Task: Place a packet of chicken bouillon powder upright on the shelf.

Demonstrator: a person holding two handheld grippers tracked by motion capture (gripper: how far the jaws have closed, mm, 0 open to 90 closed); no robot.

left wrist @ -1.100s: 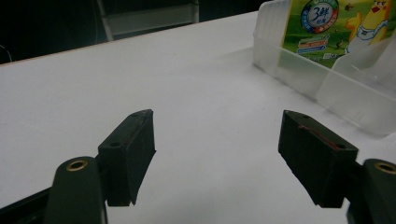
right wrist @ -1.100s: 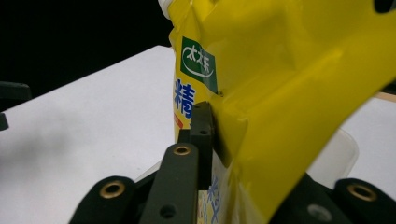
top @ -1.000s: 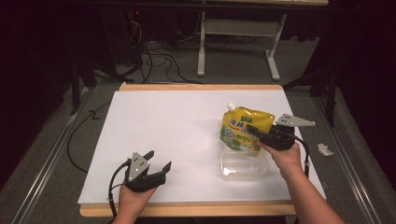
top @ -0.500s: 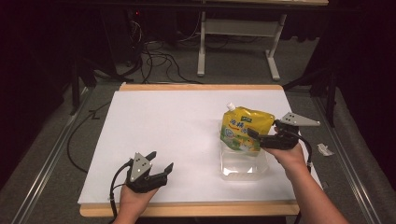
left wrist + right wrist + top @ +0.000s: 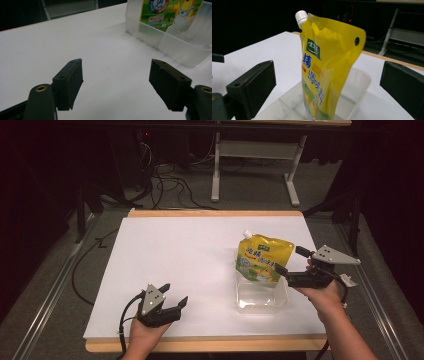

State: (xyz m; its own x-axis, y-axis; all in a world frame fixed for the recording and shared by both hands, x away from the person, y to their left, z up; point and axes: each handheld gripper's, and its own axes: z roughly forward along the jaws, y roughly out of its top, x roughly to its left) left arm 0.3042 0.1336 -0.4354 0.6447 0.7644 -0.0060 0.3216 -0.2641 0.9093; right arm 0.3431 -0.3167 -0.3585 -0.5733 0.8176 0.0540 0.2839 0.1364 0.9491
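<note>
A yellow spouted pouch [image 5: 263, 260] with a white cap stands upright in a clear plastic container [image 5: 262, 296] on the right of the white table top [image 5: 190, 255]. My right gripper [image 5: 289, 260] hangs just right of the pouch. Its jaws have just been opening and now stand wide, with no pad touching the pouch. In the right gripper view the pouch [image 5: 324, 67] rises from the container [image 5: 359, 82] between and ahead of the open right gripper [image 5: 332, 83]. My left gripper [image 5: 175, 293] rests open and empty near the front left. Its own view shows the left gripper [image 5: 116, 80] wide over bare table.
The left gripper view has the container [image 5: 175, 47] and the pouch's lower part [image 5: 170, 12] at the upper right. The table's wooden front edge [image 5: 200, 343] runs just before both hands. Beyond the table are cables on the floor [image 5: 165, 180] and a white desk frame [image 5: 255, 155].
The right gripper has let go of the pouch, opened wide and drawn back to the right and slightly up. The pouch stays standing in the container. The left gripper has not moved.
</note>
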